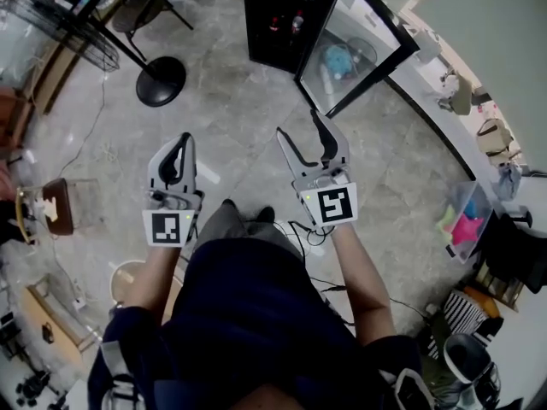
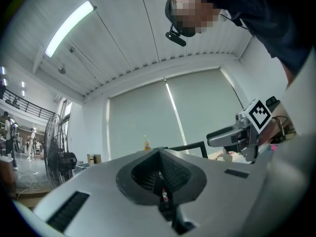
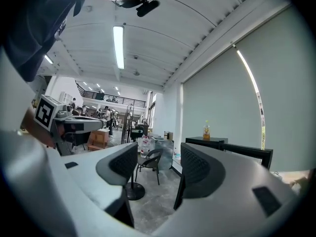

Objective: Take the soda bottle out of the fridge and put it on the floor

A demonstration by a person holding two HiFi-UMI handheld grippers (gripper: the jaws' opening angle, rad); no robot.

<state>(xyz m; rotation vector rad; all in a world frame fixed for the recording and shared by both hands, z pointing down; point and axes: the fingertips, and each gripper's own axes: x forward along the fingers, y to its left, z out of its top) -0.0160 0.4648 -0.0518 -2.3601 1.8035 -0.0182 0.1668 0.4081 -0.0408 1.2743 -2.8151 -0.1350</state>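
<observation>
The black fridge (image 1: 275,32) stands on the floor ahead of me, its glass door (image 1: 355,48) swung open to the right. Small bottles with red labels (image 1: 296,20) show on a shelf inside. An orange bottle (image 3: 206,130) stands on top of the fridge (image 3: 219,143). My right gripper (image 1: 299,126) is held at waist height, well short of the fridge, and its jaws stand open with nothing between them (image 3: 158,168). My left gripper (image 1: 183,142) is beside it at the left, jaws shut and empty (image 2: 159,152). Neither gripper touches anything.
A pedestal fan's round base (image 1: 161,82) and pole stand left of the fridge, with a black chair (image 1: 145,7) behind. Cables trail over the tiled floor (image 1: 239,118). A bin of coloured items (image 1: 464,220) sits at the right, wooden furniture (image 1: 56,205) at the left.
</observation>
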